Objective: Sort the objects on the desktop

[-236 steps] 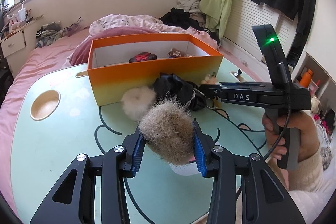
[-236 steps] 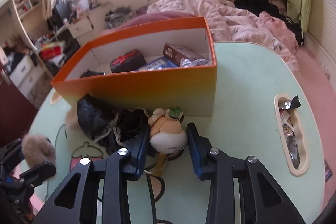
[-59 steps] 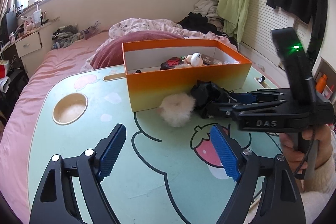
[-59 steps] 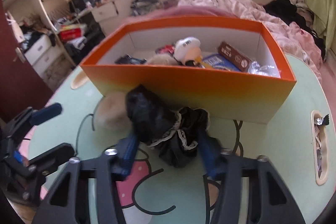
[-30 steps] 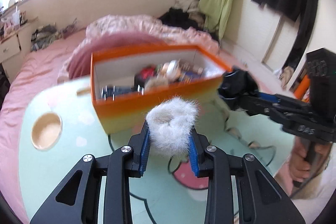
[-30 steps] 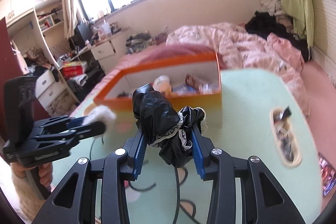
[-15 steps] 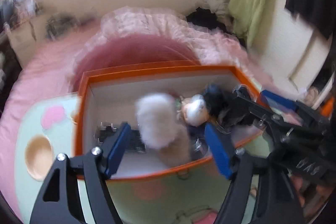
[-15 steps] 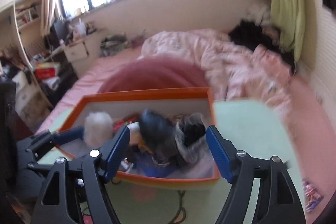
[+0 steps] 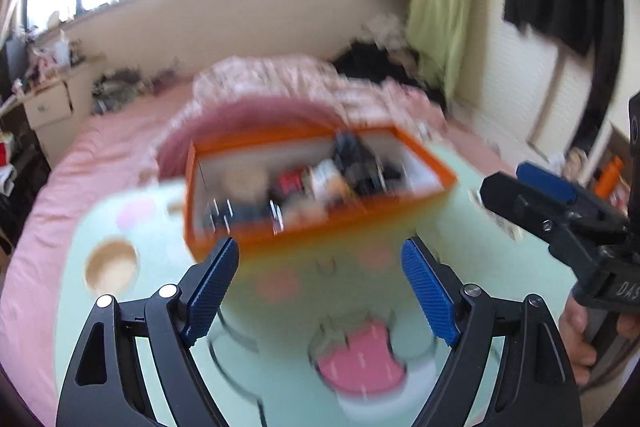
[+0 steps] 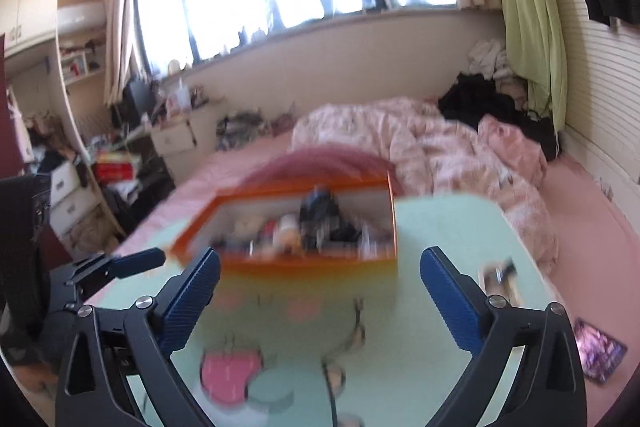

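Observation:
The orange box (image 9: 424, 163) stands at the far side of the pale green table (image 9: 280, 379) and holds several blurred items, among them the black lace cloth (image 9: 356, 163) and a pale fluffy ball (image 9: 240, 183). My left gripper (image 9: 320, 285) is open and empty, above the table in front of the box. My right gripper (image 10: 320, 301) is open and empty too, facing the box (image 10: 304, 263); the cloth (image 10: 324, 217) lies inside. The right gripper also shows at the right of the left wrist view (image 9: 532, 187).
A round cup recess (image 9: 112, 263) sits in the table's left side and a long slot with small items (image 10: 500, 279) on its right. A pink bed (image 10: 440, 147) lies behind the table. A tablet-like thing (image 10: 600, 349) lies on the floor at right.
Both grippers have let go of the fluffy ball and the black cloth into the box and pulled back and up from it, jaws open. Both views are motion-blurred.

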Demonstrator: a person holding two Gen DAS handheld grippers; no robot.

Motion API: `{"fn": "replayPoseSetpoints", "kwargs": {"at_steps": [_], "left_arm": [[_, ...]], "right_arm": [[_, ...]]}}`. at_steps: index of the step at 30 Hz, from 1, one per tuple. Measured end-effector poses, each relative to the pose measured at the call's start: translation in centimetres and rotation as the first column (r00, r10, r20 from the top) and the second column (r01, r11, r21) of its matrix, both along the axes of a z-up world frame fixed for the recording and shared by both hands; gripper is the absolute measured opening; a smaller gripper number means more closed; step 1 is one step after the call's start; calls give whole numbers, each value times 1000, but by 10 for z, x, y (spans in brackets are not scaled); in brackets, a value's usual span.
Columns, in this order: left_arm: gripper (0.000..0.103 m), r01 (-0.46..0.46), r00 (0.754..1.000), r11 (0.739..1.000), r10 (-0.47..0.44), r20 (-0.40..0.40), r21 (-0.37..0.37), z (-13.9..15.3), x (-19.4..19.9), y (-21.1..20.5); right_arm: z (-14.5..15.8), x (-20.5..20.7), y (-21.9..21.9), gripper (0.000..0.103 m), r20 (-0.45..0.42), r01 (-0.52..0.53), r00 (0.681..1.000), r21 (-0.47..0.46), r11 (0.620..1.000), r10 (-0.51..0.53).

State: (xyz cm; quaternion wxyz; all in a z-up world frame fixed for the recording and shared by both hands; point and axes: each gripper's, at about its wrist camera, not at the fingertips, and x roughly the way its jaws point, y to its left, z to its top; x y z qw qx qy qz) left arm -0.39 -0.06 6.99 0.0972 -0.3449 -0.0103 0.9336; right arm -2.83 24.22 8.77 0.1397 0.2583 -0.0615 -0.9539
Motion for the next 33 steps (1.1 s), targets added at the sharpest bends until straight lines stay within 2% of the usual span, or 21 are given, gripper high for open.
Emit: {"fn": "replayPoseSetpoints", "kwargs": {"at_steps": [4,5,6,9,10,11,12,19,33], "left_arm": [[83,7,987,996,-21,158,93,-37,14,6],[83,-9,981,996,-9,192,91,-47,16,10],[84,-14,978,997,-2,210,75,-52,16,14],[85,-40,979,998,49,198,-52,-58,17,21],[88,-76,977,992,94,190,-102,-60,17,22],[96,-108,976,987,128,174,-121,-62,18,21],[102,-130,974,986,147,171,-108,-64,17,18],[103,-145,972,985,159,172,-91,-68,16,9],[103,-139,974,987,152,167,-85,-69,13,11]], "right_arm": [[-34,17,-1,101,144,-16,990,49,999,8],[-44,20,0,101,173,-5,985,57,998,-5],[-53,22,0,101,199,13,979,82,997,-29],[-76,18,-2,103,264,42,961,163,986,-85],[-80,19,-8,103,223,51,970,213,976,-99],[-84,20,-12,103,195,60,974,257,965,-112],[-86,22,-12,103,180,49,979,240,970,-94],[-90,26,-15,103,158,21,986,240,971,-60],[-89,25,-16,103,157,19,986,239,971,-58]]}}
